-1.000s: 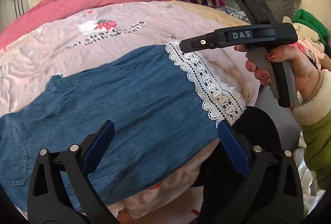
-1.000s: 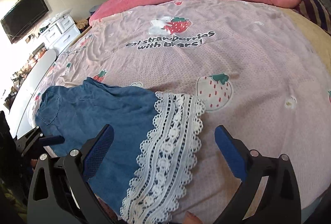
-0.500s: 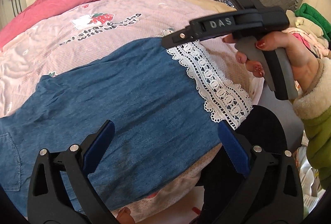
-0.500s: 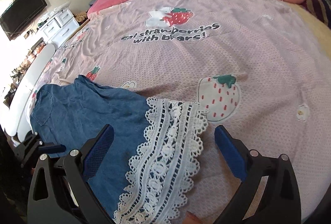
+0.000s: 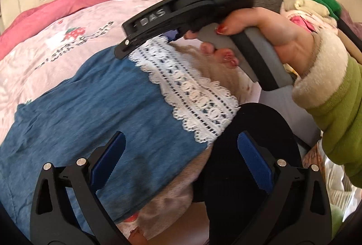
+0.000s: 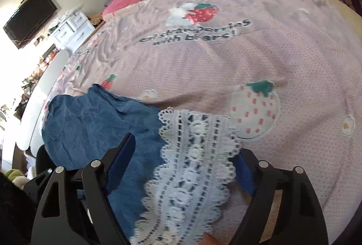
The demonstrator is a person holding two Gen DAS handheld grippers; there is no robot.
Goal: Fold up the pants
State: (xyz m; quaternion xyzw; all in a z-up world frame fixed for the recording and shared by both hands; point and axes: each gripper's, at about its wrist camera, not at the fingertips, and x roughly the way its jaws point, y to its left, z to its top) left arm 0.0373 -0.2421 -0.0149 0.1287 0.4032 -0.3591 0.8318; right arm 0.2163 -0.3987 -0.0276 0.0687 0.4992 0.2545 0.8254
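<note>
Right wrist: right tool (image 6: 185, 165) spread, straddling pants (image 6: 95, 127) lace hem (image 6: 187, 168); left tool (image 5: 181, 161) spread above denim.

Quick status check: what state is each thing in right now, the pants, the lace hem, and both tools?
Denim pants: lying spread flat on the bedspread, not yet folded.
Lace hem: lying between the right tool's fingers, not clamped.
Right tool: open, low over the lace hem.
Left tool: open, above the near edge of the pants, holding nothing.
Bedspread: spread out under the pants, slightly wrinkled.
</note>
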